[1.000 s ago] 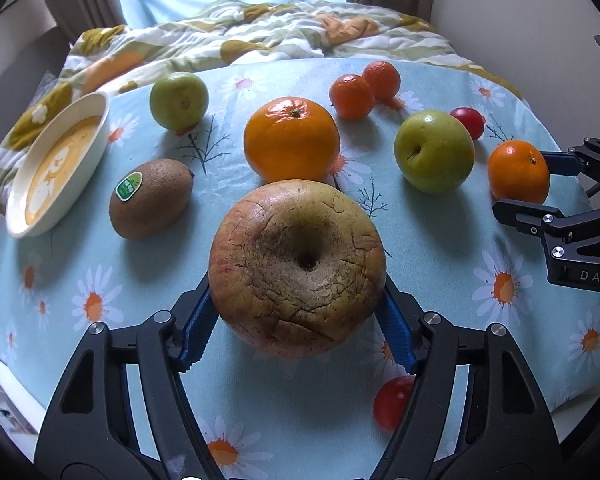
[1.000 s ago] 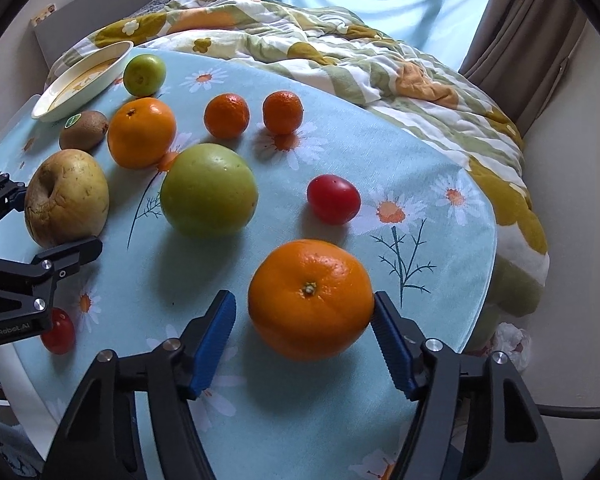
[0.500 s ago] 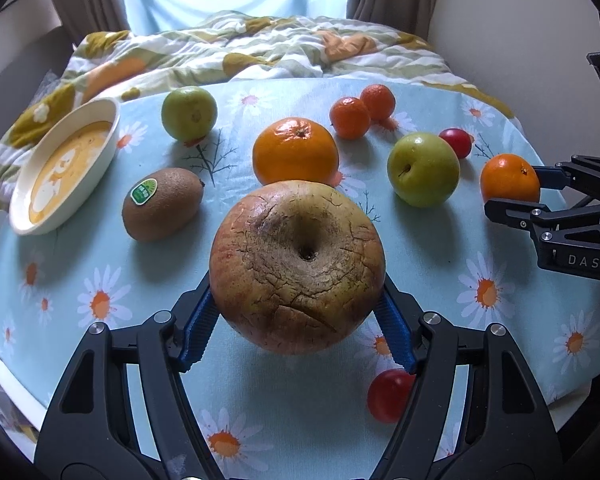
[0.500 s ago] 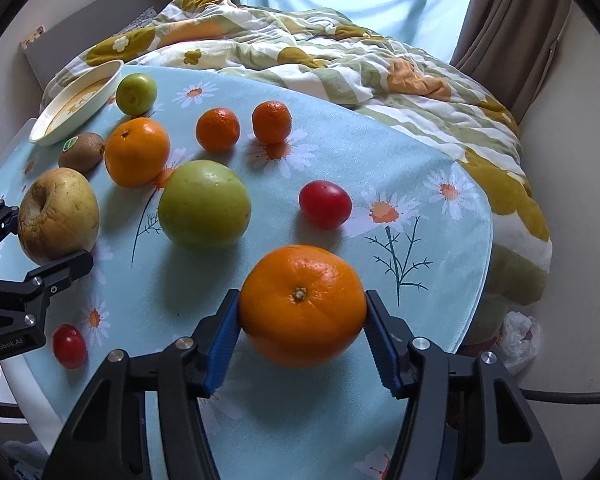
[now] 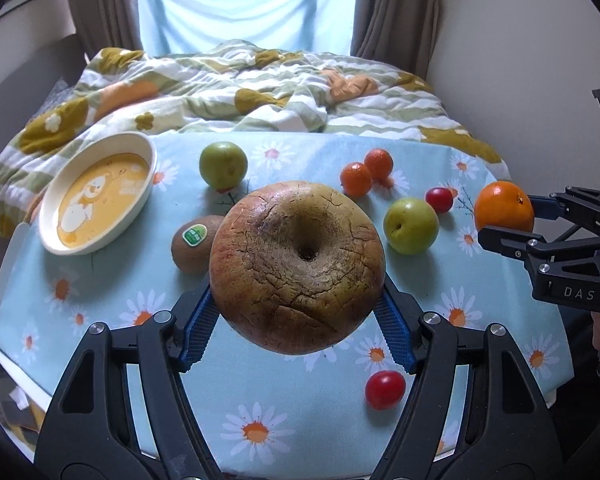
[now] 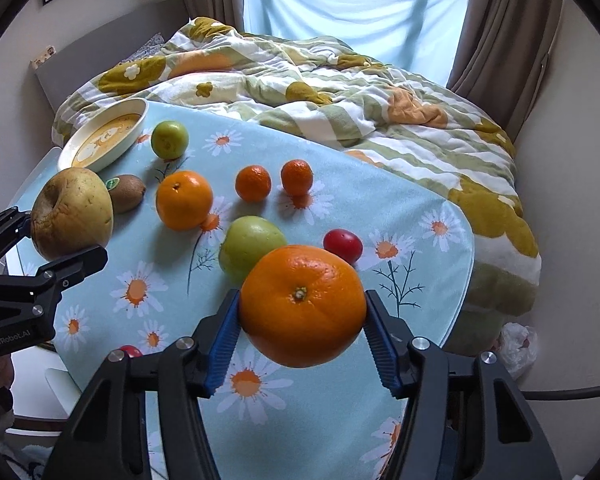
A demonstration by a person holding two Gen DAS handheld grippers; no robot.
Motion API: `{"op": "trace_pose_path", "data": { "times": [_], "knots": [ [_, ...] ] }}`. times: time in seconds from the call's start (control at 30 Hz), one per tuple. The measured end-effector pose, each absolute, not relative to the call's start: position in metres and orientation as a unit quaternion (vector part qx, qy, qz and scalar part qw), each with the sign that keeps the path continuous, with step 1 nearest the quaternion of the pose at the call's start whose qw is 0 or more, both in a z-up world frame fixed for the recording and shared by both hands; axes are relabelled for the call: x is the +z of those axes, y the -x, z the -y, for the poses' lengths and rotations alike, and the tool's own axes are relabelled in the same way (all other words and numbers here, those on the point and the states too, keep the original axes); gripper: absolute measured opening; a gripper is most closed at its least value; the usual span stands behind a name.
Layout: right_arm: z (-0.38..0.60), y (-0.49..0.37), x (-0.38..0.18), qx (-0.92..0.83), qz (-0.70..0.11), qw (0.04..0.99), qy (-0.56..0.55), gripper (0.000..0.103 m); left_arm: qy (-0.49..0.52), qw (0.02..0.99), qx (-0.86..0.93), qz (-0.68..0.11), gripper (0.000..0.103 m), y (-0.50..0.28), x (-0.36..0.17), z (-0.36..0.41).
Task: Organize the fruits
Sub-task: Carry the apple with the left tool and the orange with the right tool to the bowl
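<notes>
My left gripper [image 5: 296, 320] is shut on a large cracked brownish apple [image 5: 296, 264] and holds it above the daisy-print table [image 5: 140, 280]. In the right wrist view, the right gripper [image 6: 302, 332] is shut on a big orange [image 6: 302, 304], also clear of the cloth, its blue pads pressing both sides. On the table lie a second orange [image 6: 184, 200], two tangerines [image 6: 253, 183], two green apples [image 6: 250, 248], a kiwi [image 6: 127, 193] and two red tomatoes [image 6: 342, 243]. Each gripper shows at the edge of the other's view.
A white oval dish [image 5: 80, 249] with a yellow inside sits at the table's far left corner. A rumpled quilt [image 5: 260, 92] covers the bed behind the table. The table's right edge drops off near a wall.
The right jaws closed onto the orange, then lifted it off the cloth. The left gripper rose with the brownish apple, so the table now looks farther below.
</notes>
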State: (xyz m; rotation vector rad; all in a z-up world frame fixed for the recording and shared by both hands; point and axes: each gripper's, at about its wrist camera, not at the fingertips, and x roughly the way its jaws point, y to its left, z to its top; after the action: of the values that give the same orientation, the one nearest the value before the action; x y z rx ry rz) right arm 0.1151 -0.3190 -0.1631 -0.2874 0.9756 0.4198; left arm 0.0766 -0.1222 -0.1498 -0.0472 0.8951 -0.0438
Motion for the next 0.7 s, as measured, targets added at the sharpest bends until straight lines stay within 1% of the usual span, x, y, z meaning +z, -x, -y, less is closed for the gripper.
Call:
{"op": "trace_pose_path", "data": {
  "times": [0.33, 0.53, 0.7],
  "knots": [
    [0.262, -0.109, -0.127, 0.200, -0.446, 0.865, 0.115, 0.055, 0.020, 0.912, -0.024, -0.409, 0.078, -0.082, -0.115, 0.060],
    [0.212, -0.117, -0.114, 0.189, -0.447, 0.870, 0.088, 0.055, 0.013, 0.912, -0.033, -0.409, 0.078, -0.104, -0.100, 0.004],
    [0.167, -0.131, -0.112, 0.178, -0.453, 0.871, 0.068, 0.055, 0.005, 0.909, -0.040, -0.415, 0.078, -0.130, -0.098, -0.046]
  ]
}}
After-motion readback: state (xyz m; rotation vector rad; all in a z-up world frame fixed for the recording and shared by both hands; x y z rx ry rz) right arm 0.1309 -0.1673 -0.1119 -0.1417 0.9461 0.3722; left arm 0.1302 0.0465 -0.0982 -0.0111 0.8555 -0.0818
